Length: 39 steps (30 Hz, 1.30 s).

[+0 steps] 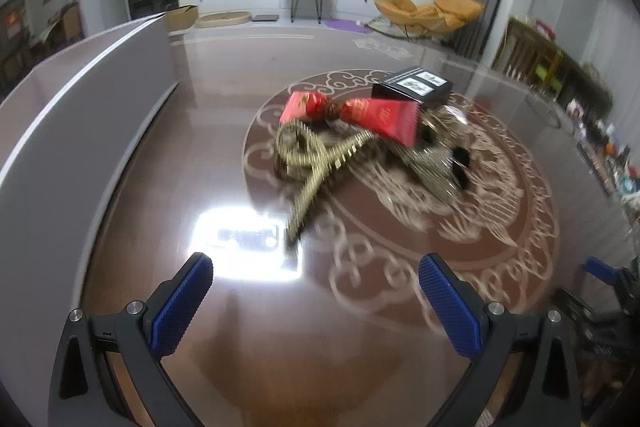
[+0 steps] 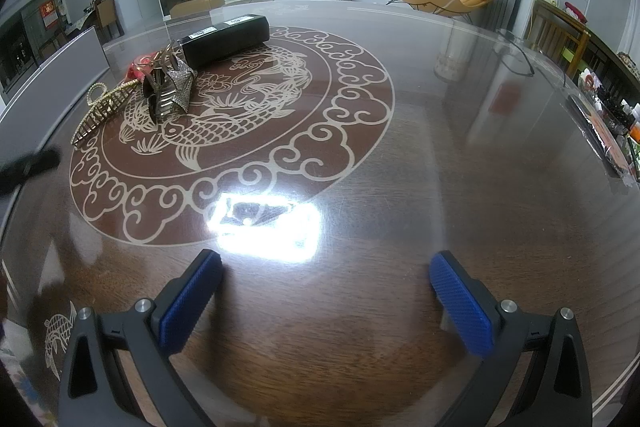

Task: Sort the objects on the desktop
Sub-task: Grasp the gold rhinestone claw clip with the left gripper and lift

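Left wrist view: the left gripper (image 1: pixel 316 301) hangs low over the glossy dark brown wooden table (image 1: pixel 248 367), its blue ribbed pads (image 1: pixel 182 309) spread wide with nothing between them.
Left gripper pose: tilted forward and down, aimed at the heap of objects ahead (this view is smeared by motion blur).
Ahead of the left gripper: a gold metal hair claw with long teeth (image 1: pixel 316 167) lies nearest, straight out from the open jaws, its tip close to a bright light reflection on the tabletop.
Beyond the hair claw: a red foil packet (image 1: pixel 382 119) and a second red wrapped item (image 1: pixel 302 107) lie side by side, touching the pile.
Further ahead, right: a black rectangular box with white labels (image 1: pixel 416 87) sits behind the red packet, and a silver-gold ribbed hair clip (image 1: pixel 436 163) lies just beside the pile on the right.
Left of the left gripper: a tall white panel (image 1: pixel 88 107) stands along the table edge, well clear of the pile.
Right wrist view: the right gripper (image 2: pixel 326 301) is also wide open and empty, held low above bare wood.
Right gripper pose: level with the table, pointing across it toward the far room.
Relative to the right gripper: the whole pile lies far ahead and to the left, on the pale carved fish medallion (image 2: pixel 248 131); the black box (image 2: pixel 226 39) sits at its far end.
In the way: nothing lies between either gripper and the pile.
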Motion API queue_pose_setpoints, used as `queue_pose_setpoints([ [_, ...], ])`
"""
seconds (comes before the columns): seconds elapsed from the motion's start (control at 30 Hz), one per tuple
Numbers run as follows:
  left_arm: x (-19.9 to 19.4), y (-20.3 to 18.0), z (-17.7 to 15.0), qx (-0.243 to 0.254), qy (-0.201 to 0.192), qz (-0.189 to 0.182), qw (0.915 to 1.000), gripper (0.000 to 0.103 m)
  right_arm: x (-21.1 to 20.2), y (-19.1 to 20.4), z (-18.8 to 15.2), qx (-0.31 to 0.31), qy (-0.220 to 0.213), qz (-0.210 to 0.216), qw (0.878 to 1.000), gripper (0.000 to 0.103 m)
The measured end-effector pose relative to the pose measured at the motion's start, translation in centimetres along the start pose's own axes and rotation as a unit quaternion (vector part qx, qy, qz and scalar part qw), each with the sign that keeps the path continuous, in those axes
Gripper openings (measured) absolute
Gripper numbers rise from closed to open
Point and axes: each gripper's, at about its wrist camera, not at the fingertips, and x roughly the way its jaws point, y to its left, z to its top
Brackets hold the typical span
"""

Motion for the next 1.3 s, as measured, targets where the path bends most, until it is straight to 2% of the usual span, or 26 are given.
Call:
queue_pose_setpoints([
  [0.1,3.3,-0.1,2.7,0.036,0.029,0.018,0.9988,0.103,0.0,0.0,0.0,0.000,0.000,0.000,1.000,0.103],
  [0.2,5.9,0.0,4.4,0.044,0.057,0.017,0.9972,0.103,0.0,0.0,0.0,0.000,0.000,0.000,1.000,0.103],
  [0.43,8.1,0.0,7.2,0.041,0.043,0.011,0.9982,0.103,0.0,0.0,0.0,0.000,0.000,0.000,1.000,0.103],
  [0.47,8.1,-0.1,7.3,0.045,0.035,0.008,0.9983,0.095,0.0,0.0,0.0,0.000,0.000,0.000,1.000,0.103],
  [0.5,7.9,0.0,7.4,0.048,0.026,0.006,0.9985,0.074,0.0,0.0,0.0,0.000,0.000,0.000,1.000,0.103],
  [0.53,7.5,-0.2,7.6,0.046,0.017,0.007,0.9987,0.060,0.0,0.0,0.0,0.000,0.000,0.000,1.000,0.103],
  [0.57,7.3,-0.3,8.0,0.041,0.017,0.011,0.9990,0.041,0.0,0.0,0.0,0.000,0.000,0.000,1.000,0.103],
  [0.7,6.5,0.2,6.9,0.018,0.011,0.021,0.9996,0.041,0.0,0.0,0.0,0.000,0.000,0.000,1.000,0.103],
  [0.83,4.8,1.1,4.4,-0.010,0.012,0.024,0.9996,0.041,0.0,0.0,0.0,0.000,0.000,0.000,1.000,0.103],
  [1.1,0.1,2.4,-2.9,-0.013,0.005,0.035,0.9993,0.041,0.0,0.0,0.0,0.000,0.000,0.000,1.000,0.103],
  [1.3,-0.6,3.0,-4.6,-0.019,-0.011,0.033,0.9992,0.041,0.0,0.0,0.0,0.000,0.000,0.000,1.000,0.103],
])
